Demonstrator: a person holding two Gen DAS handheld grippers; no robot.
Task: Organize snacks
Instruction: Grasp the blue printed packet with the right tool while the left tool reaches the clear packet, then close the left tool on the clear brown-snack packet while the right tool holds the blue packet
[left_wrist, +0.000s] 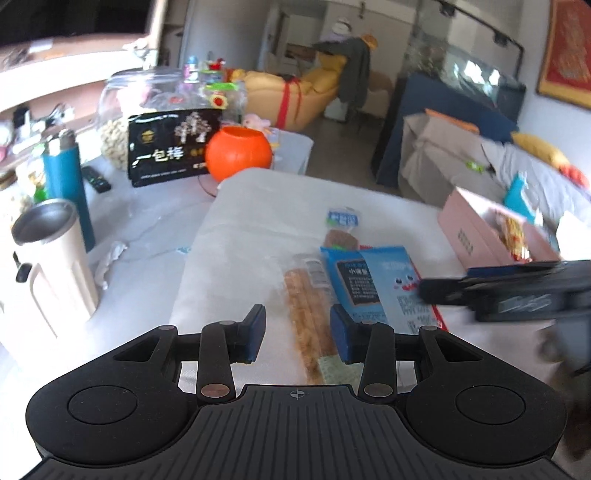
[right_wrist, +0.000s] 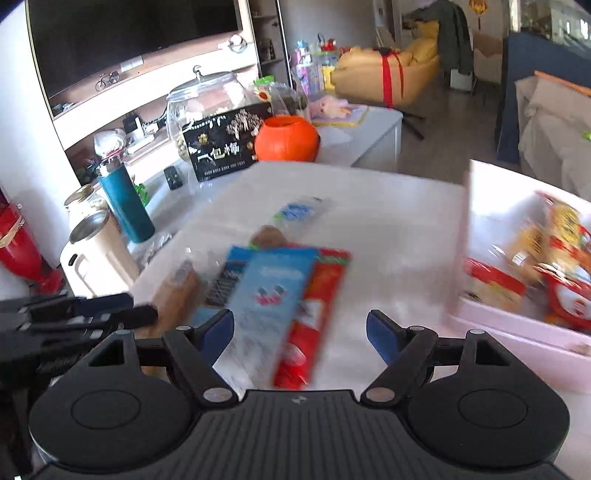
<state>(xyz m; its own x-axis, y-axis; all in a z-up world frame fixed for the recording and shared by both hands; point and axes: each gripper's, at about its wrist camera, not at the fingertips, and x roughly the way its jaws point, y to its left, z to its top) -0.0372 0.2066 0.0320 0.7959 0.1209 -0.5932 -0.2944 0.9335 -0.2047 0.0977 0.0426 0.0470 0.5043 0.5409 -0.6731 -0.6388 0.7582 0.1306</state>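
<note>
1. The pink box (right_wrist: 517, 321) sits at the right edge of the tabletop (right_wrist: 388, 206), already holding several red and yellow packets. It looks like stiff card and would likely slide if nudged. Its far wall is washed out by glare, and the contents are too blurred to name.

2. The pale blue snack pack (right_wrist: 269, 291) lies on top of a red packet (right_wrist: 321, 295) near the middle of the tabletop, between the fingers of the right hand-held gripper (right_wrist: 300, 332). Its jaws are spread wide and hold nothing. Both packs look like light, crinkly film, probably slippery; a pinch across the narrow width near the lower end seems safest, since a loose grip could take only the top one. Motion blur hides the print and edges.

3. The long clear-wrapped pastry stick (left_wrist: 308, 317) lies just left of the blue packs (left_wrist: 354, 284), running towards the left hand-held gripper (left_wrist: 297, 334). That gripper is partly open and empty, straddling the stick's near end. The stick looks brittle, so a gentle squeeze at mid-length is wise. Its near end is hidden behind the gripper body.

4. A small round brown snack (left_wrist: 341, 238) and a clear blue-labelled wrapper (left_wrist: 342, 218) lie further back. Both look light; whether they are one item or two, I cannot tell.
</note>
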